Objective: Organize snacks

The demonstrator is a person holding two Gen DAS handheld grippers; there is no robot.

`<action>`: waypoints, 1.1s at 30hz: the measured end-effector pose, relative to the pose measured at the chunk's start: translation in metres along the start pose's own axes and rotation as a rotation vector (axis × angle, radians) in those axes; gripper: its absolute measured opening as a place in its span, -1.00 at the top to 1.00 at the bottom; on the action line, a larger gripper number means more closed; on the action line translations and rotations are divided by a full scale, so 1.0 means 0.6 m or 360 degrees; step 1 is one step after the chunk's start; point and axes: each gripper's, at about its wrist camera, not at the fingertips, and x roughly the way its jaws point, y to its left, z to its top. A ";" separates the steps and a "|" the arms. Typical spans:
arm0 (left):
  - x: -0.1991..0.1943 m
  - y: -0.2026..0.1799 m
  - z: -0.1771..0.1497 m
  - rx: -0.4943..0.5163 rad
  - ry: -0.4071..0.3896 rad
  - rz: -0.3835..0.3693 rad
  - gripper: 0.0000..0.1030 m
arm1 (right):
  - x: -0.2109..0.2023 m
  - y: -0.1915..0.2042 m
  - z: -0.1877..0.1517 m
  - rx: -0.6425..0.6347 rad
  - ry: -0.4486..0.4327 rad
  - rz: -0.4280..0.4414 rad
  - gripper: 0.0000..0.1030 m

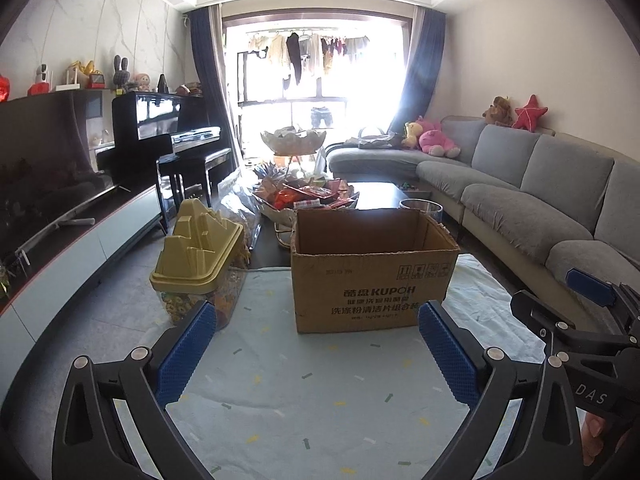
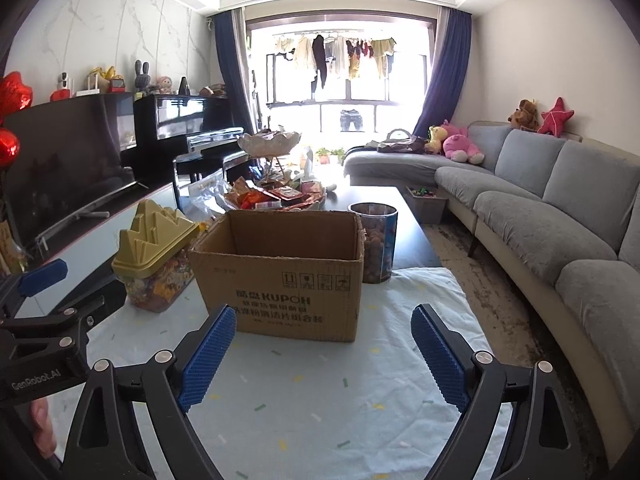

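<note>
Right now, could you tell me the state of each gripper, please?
Left gripper: open, holding nothing.
Right gripper: open, holding nothing.

One box [image 1: 372, 276], one gold-lidded jar [image 1: 198, 264], one clear canister [image 2: 376, 240]. One tiered snack tray [image 1: 308, 196]. Two grippers [image 1: 316, 344] [image 2: 320, 352]; one sofa [image 1: 540, 192], one piano [image 1: 160, 136].
</note>
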 end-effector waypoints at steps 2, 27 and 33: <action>-0.013 -0.001 -0.004 0.0008 -0.0011 0.0001 -1.00 | -0.015 0.001 -0.005 0.0000 -0.0011 0.0001 -0.78; -0.097 -0.030 -0.016 0.0067 -0.0125 -0.0020 -1.00 | -0.092 -0.010 -0.030 0.0051 -0.0059 0.0020 -0.79; -0.099 -0.030 -0.018 0.0067 -0.0124 -0.0020 -1.00 | -0.095 -0.009 -0.033 0.0051 -0.0060 0.0022 -0.79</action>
